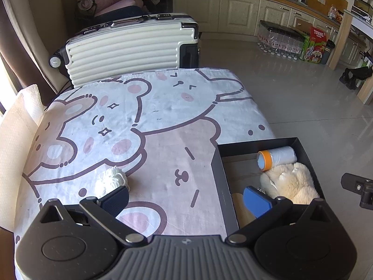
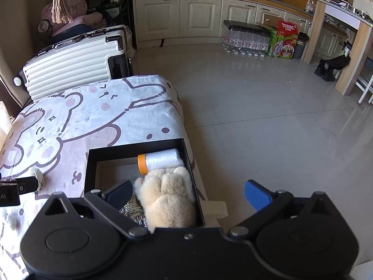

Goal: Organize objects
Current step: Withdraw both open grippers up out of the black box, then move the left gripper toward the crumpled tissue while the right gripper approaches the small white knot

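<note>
My left gripper (image 1: 186, 198) has its jaws spread as wide as they go, gripping nothing; its dark ribbed finger sits just beside a small white ball of yarn (image 1: 112, 182) lying on the tabletop's soft cartoon-bear cloth (image 1: 163, 121). Its blue finger hangs over the black box (image 1: 219, 186), a shallow, straight-walled rectangle at the cloth's right edge. Inside lie a smooth white roll with an orange end (image 1: 276, 159) and a fluffy cream plush paw (image 1: 291, 184). My right gripper (image 2: 188, 196) is equally wide and empty, jaws straddling the plush paw (image 2: 167, 193) and the box's right wall. Something silvery and woven (image 2: 132, 208) peeks beneath the paw; I cannot tell what.
</note>
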`<state>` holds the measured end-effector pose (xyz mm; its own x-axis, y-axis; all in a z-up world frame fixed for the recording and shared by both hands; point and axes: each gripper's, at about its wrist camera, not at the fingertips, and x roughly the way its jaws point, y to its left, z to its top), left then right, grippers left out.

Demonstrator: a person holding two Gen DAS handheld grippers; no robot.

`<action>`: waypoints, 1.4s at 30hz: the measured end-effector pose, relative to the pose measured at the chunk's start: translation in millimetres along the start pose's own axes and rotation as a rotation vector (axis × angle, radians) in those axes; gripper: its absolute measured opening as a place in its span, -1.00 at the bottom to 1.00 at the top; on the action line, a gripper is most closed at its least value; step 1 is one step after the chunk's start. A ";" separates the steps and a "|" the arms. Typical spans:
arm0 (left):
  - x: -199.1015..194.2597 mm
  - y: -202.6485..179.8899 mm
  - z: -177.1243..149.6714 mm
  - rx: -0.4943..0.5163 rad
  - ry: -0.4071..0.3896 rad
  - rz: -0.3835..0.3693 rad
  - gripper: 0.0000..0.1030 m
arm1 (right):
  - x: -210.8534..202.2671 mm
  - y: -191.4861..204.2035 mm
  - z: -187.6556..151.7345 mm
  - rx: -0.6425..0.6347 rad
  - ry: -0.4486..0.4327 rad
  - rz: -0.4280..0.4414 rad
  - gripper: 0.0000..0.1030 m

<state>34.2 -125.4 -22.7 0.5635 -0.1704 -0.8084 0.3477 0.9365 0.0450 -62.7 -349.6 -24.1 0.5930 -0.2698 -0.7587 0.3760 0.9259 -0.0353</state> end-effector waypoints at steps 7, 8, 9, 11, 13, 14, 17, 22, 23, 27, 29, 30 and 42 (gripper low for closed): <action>2.7 8.8 -0.2 -0.016 0.008 0.005 1.00 | 5.3 4.9 1.7 -0.007 0.016 -0.005 1.00; 2.9 11.3 -0.4 -0.019 0.009 0.007 1.00 | 5.9 6.0 2.1 -0.007 0.017 -0.005 1.00; 3.0 13.8 -0.5 -0.022 0.011 0.009 1.00 | 6.5 7.5 2.4 -0.007 0.019 -0.003 1.00; 3.6 19.6 -1.1 -0.029 0.014 0.016 1.00 | 7.9 11.1 3.3 -0.008 0.022 0.000 1.00; 4.2 26.5 -1.7 -0.039 0.019 0.024 1.00 | 9.2 16.5 4.3 -0.013 0.026 0.004 1.00; 4.6 30.6 -2.0 -0.046 0.022 0.029 1.00 | 9.8 19.3 4.6 -0.017 0.027 0.006 1.00; 4.4 44.0 -3.5 -0.069 0.028 0.040 1.00 | 11.6 30.0 5.7 -0.033 0.031 0.017 1.00; 3.0 66.5 -6.3 -0.102 0.031 0.064 1.00 | 14.2 52.1 8.5 -0.068 0.038 0.043 1.00; 2.5 72.0 -7.1 -0.110 0.032 0.069 1.00 | 14.4 56.3 8.9 -0.075 0.038 0.049 1.00; 0.7 90.6 -9.8 -0.138 0.035 0.088 1.00 | 15.6 75.5 10.7 -0.100 0.043 0.072 1.00; -0.7 99.6 -11.3 -0.151 0.036 0.096 1.00 | 16.7 84.5 11.6 -0.111 0.045 0.082 1.00; -1.1 103.9 -12.1 -0.156 0.037 0.100 1.00 | 17.1 88.4 11.8 -0.116 0.047 0.087 1.00; -7.1 157.8 -25.9 -0.233 0.047 0.157 1.00 | 21.5 145.7 13.4 -0.169 0.051 0.160 1.00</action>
<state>65.6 31.5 -25.0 0.5597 -0.0086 -0.8287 0.0741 0.9965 0.0397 14.3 -224.0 -36.9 0.5972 -0.1064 -0.7950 0.1533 0.9880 -0.0171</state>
